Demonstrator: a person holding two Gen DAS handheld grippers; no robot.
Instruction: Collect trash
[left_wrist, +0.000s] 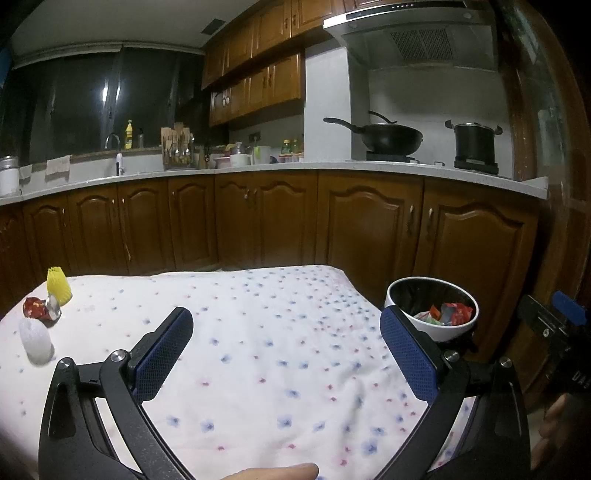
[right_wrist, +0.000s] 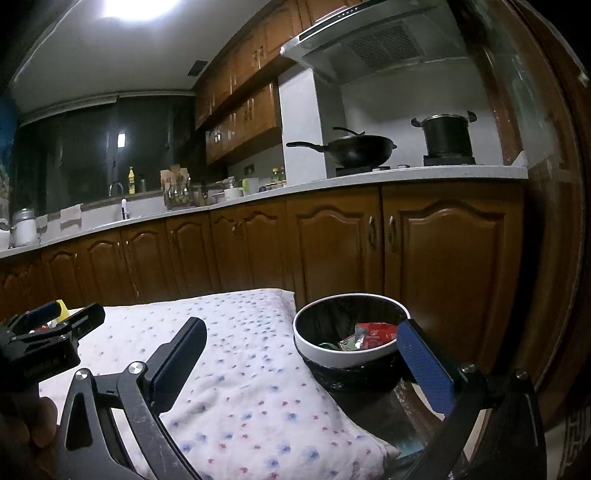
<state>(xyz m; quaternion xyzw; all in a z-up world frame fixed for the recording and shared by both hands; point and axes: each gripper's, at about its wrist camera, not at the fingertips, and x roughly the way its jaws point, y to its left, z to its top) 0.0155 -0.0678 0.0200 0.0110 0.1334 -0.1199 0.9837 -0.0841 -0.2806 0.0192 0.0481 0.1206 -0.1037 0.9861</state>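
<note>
Left gripper (left_wrist: 286, 347): jaws wide apart, holding nothing, above the cloth (left_wrist: 258, 332).
Right gripper (right_wrist: 301, 352): jaws wide apart, empty, near the bin (right_wrist: 347, 356).
Trash: red wrapper (left_wrist: 37, 307), yellow cup (left_wrist: 59, 282), white ball (left_wrist: 36, 341) at the cloth's far left.
Bin: beside the cloth's right edge, wrappers inside.

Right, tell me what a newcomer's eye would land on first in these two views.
First, the white trash bin just off the right edge of the flower-print tablecloth, with red wrappers already inside. Then the leftover cluster at the table's far left corner: a yellow pleated cup, a red wrapper and a white foam net. Both the left gripper and the right gripper are open and empty.
</note>
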